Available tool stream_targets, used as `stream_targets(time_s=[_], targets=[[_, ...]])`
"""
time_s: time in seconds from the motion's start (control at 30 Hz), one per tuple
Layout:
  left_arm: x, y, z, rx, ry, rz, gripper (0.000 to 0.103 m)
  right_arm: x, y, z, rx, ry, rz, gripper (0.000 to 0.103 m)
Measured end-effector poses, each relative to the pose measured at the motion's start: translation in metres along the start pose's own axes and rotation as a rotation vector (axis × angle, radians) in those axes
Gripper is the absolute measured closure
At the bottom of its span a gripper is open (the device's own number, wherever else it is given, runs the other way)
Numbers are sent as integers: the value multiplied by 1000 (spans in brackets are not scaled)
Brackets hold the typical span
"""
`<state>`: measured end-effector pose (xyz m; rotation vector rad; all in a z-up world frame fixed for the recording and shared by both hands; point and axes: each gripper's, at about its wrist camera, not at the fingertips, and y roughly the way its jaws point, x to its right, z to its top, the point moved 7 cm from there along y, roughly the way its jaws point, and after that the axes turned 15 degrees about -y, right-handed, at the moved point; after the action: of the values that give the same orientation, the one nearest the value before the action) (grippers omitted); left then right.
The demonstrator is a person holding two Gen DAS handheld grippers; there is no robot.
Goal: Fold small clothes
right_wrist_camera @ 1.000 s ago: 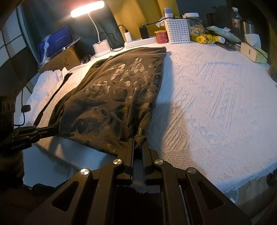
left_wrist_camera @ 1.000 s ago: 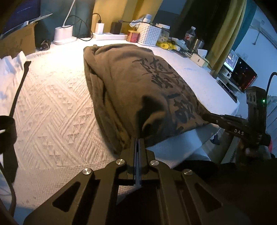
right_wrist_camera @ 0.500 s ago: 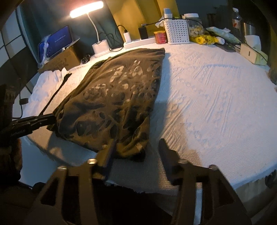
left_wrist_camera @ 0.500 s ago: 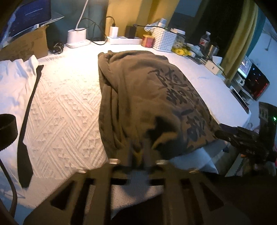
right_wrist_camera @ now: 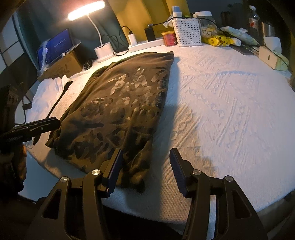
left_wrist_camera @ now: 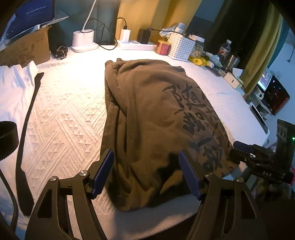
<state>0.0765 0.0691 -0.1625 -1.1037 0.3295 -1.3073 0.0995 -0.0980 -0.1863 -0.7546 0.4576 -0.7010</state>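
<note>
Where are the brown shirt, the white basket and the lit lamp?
brown shirt [left_wrist_camera: 151, 118]: left wrist view, middle of the folded cloth.
white basket [right_wrist_camera: 187, 32]: right wrist view, its perforated front wall.
lit lamp [right_wrist_camera: 85, 13]: right wrist view, the glowing head.

Item count: one brown garment [left_wrist_camera: 156, 114], one white garment [left_wrist_camera: 14, 81], one desk lamp [right_wrist_camera: 99, 37], one white basket [right_wrist_camera: 187, 32], one red can [right_wrist_camera: 169, 38], two claws: left claw [left_wrist_camera: 146, 173], right claw [right_wrist_camera: 145, 170].
</note>
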Motion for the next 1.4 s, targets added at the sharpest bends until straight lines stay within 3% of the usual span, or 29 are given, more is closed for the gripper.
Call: stream_targets(time_s=[0.7,0.73,0.8,1.1,1.2,1.4], targets=[[-10,34,58,-3,-32,19,31,28,38,52,-22,-35,19,47],[-11,36,62,-2,-32,22,31,29,40,55,-22,-40,19,46],[-12,41,69,-4,-35,27,31,33,45,63,-22,-50,16,33],[-16,67,103,2,-47,24,30,57,71,96,-25,-69,-8,31],[-18,74,114,8,-60,17,18,66,78,108,-28,-82,-22,31],[-22,91,132,6,-47,24,17,85,93,132,-16,-83,-40,31]])
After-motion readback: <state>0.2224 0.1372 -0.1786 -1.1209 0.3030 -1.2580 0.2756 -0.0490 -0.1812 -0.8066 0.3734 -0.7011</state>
